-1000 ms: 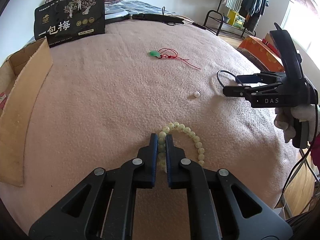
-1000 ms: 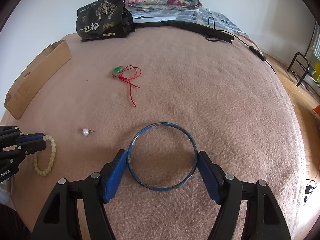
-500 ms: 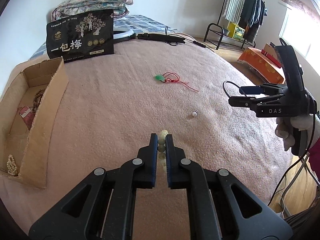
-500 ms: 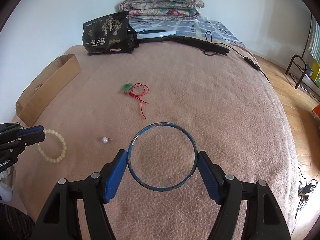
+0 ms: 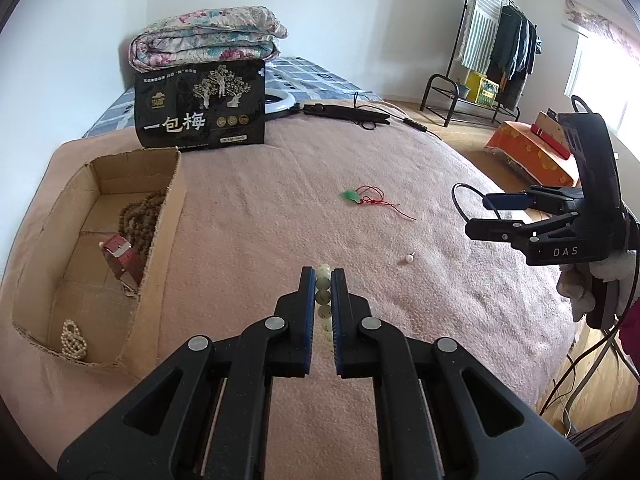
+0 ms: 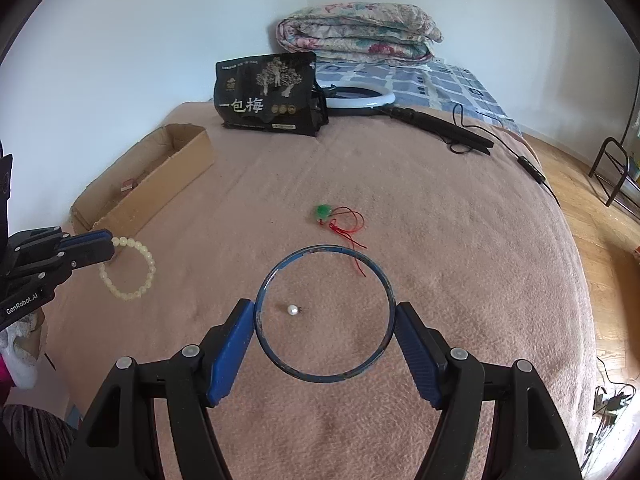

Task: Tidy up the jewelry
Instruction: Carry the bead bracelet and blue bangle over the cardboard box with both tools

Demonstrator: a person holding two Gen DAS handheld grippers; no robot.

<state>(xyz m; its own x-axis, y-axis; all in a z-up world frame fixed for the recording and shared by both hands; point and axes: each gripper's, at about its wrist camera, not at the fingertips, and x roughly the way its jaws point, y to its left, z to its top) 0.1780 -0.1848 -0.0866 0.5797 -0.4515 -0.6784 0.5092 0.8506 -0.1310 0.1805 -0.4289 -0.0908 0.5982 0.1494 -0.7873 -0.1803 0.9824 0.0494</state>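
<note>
My left gripper [image 5: 322, 276] is shut on a pale bead bracelet [image 5: 322, 296], which hangs off the pink blanket; in the right wrist view the bracelet [image 6: 132, 270] dangles from that left gripper [image 6: 106, 246]. My right gripper [image 6: 325, 316] is shut on a dark blue bangle [image 6: 325, 250], lifted above the blanket; the same gripper [image 5: 480, 212] shows at the right of the left wrist view. A small pearl earring [image 5: 407, 258] [image 6: 293, 310] and a green pendant on red cord [image 5: 354, 196] [image 6: 325, 212] lie on the blanket. An open cardboard box [image 5: 160, 240] [image 6: 160, 184] sits at the left.
The box holds brown beads [image 5: 140, 216], a red strap [image 5: 120, 256] and a pearl piece [image 5: 73, 338]. A black snack bag [image 5: 200, 110], a folded quilt [image 5: 208, 40], a ring light [image 6: 360, 98] and cables lie at the far end. A clothes rack [image 5: 488, 52] stands on the floor.
Both grippers have risen off the blanket with their pieces. The bead bracelet has left the blanket and now hangs. The box's inside has come into the left wrist view.
</note>
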